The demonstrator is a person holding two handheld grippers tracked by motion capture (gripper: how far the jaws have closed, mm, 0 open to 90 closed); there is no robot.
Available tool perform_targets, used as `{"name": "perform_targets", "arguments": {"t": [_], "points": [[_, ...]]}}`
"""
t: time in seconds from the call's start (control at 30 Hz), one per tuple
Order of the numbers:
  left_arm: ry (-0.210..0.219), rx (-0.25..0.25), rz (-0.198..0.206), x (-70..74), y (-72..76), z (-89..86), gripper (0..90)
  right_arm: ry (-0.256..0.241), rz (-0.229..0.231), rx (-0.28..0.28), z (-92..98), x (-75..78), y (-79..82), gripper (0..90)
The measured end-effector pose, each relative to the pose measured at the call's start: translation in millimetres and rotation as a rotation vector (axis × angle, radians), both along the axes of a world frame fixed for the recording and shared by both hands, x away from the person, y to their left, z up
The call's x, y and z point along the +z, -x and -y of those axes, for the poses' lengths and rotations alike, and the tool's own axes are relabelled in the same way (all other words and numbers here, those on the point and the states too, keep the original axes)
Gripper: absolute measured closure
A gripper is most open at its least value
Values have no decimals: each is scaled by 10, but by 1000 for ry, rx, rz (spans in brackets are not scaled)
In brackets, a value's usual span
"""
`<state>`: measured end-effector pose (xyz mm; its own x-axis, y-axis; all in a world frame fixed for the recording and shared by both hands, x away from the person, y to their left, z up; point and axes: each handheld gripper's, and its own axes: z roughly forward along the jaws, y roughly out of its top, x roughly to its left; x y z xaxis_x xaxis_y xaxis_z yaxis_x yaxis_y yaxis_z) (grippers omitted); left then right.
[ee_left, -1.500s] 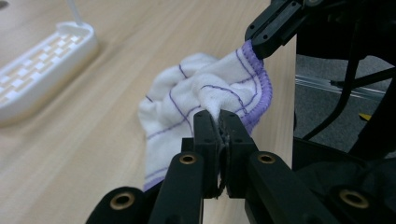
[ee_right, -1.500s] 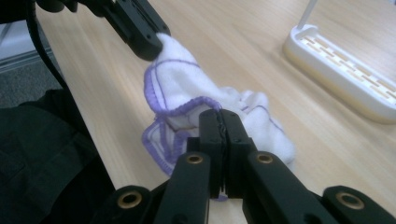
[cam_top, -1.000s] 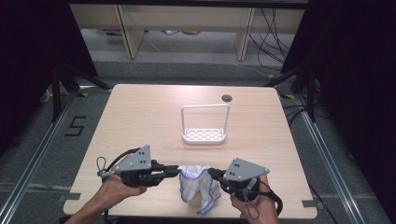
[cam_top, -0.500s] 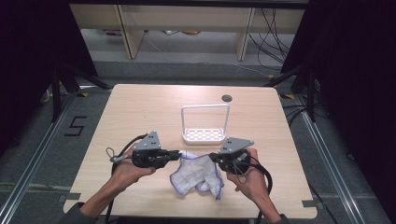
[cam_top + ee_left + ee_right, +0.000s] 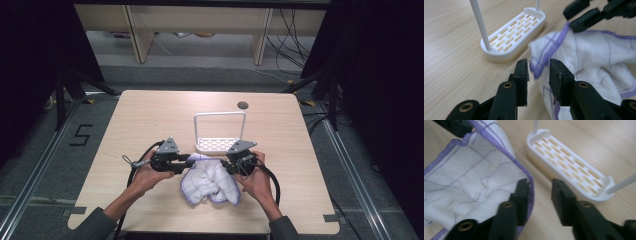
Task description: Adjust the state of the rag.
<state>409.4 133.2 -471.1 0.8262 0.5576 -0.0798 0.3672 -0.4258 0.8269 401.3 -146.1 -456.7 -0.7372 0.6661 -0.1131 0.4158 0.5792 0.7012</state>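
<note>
Both tongs stand with their jaws parted: the left gripper (image 5: 537, 68) has a purple-hemmed corner of the cloth (image 5: 210, 181) lying loose in its gap, and the right gripper (image 5: 539, 188) sits at the cloth's hem with nothing pinched. The cloth rests crumpled on the table (image 5: 125, 130) between the two hands, just in front of the white rack (image 5: 219, 131). Spreading it looks barely begun; hanging is still left. Bunched as it is, I cannot tell its long axis.
</note>
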Motion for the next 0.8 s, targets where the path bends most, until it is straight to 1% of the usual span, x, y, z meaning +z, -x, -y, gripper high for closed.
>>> {"name": "perform_targets", "arguments": {"t": [0.03,0.07,0.1,0.13,0.17,0.2,0.27,0.3,0.33,0.37,0.4,0.43,0.47,0.5,0.53,0.57,0.6,0.63,0.67,0.7,0.73,0.77,0.8], "points": [[14,18,-14,19,48,-96,548,-30,0,0,74,37,92,588],[23,42,-24,36,81,-149,482,-36,-18,-1,110,63,128,547],[23,42,-24,36,81,-149,419,-36,-18,-1,110,63,128,547],[64,80,-76,58,165,-255,367,-98,-40,-33,213,119,275,478],[64,80,-76,58,165,-255,334,-98,-40,-33,213,119,275,478],[79,88,-114,35,275,-331,319,-117,-41,-34,282,147,378,438],[87,91,-143,-37,389,-352,298,-135,-46,-56,322,179,514,394],[73,87,-153,-72,438,-352,281,-137,-61,-61,329,190,582,385],[80,78,-169,-124,476,-334,271,-143,-77,-64,328,201,649,376],[67,76,-187,-167,505,-317,259,-152,-64,-60,327,200,701,365],[44,80,-199,-199,523,-300,244,-161,-81,-63,313,204,765,357],[44,80,-199,-199,523,-300,235,-161,-81,-63,313,204,765,357],[23,94,-219,-260,532,-251,234,-157,-78,-57,293,193,867,347],[24,100,-221,-286,522,-223,233,-140,-75,-56,282,180,911,338],[22,105,-228,-305,504,-202,234,-122,-85,-60,260,158,949,340],[22,105,-228,-305,504,-202,243,-122,-85,-60,260,158,949,340],[36,103,-240,-333,467,-157,265,-87,-127,-92,234,105,988,332],[36,103,-240,-333,467,-157,281,-87,-127,-92,234,105,988,332],[64,78,-250,-352,441,-109,320,-68,-152,-108,256,30,963,359],[64,78,-250,-352,441,-109,372,-68,-152,-108,256,30,963,359],[71,61,-242,-372,421,-72,427,-79,-195,-105,286,-64,926,488],[70,57,-239,-381,417,-53,527,-89,-211,-79,298,-100,909,591],[70,57,-239,-381,417,-53,596,-89,-211,-79,298,-100,909,591]]}}
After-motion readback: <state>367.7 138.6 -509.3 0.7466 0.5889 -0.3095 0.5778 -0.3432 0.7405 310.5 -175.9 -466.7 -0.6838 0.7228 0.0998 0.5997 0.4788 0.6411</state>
